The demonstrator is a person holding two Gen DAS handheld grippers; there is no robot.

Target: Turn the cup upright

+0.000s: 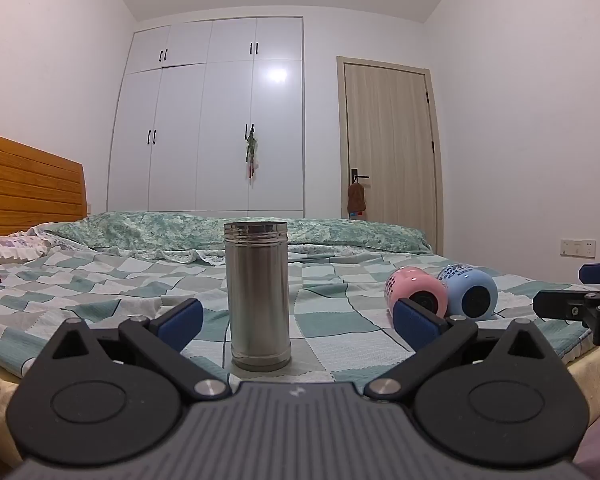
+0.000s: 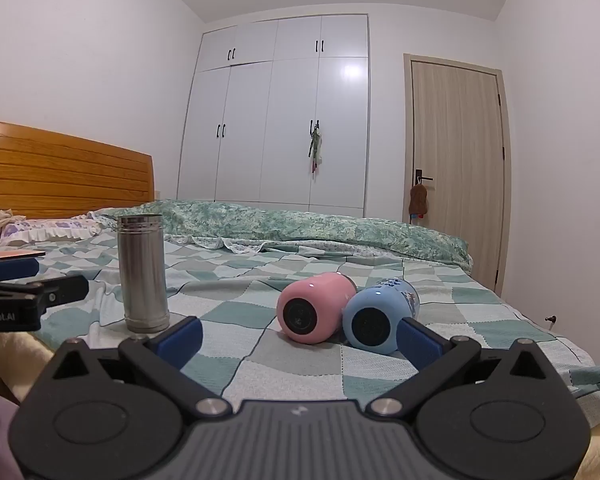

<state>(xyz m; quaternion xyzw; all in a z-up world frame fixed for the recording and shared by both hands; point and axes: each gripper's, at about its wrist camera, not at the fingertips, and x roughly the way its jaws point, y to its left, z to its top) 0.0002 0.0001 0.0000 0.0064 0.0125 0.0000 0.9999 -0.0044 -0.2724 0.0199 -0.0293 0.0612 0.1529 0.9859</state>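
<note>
A steel cup (image 1: 259,296) stands upright on the checked bed sheet (image 1: 332,328), between and just beyond my left gripper's (image 1: 298,320) open blue fingers; it also shows in the right wrist view (image 2: 143,272). A pink cup (image 2: 315,307) and a blue cup (image 2: 380,316) lie on their sides, touching, bases toward me. My right gripper (image 2: 300,338) is open and empty, just short of them, its right finger (image 2: 420,340) in front of the blue cup. Both lying cups also show in the left wrist view, pink (image 1: 418,290) and blue (image 1: 470,290).
A rumpled green quilt (image 2: 320,228) runs across the far side of the bed. A wooden headboard (image 2: 60,168) and pillow (image 2: 48,228) are at left. White wardrobe (image 2: 276,120) and door (image 2: 456,152) stand behind. The near bed edge lies just under both grippers.
</note>
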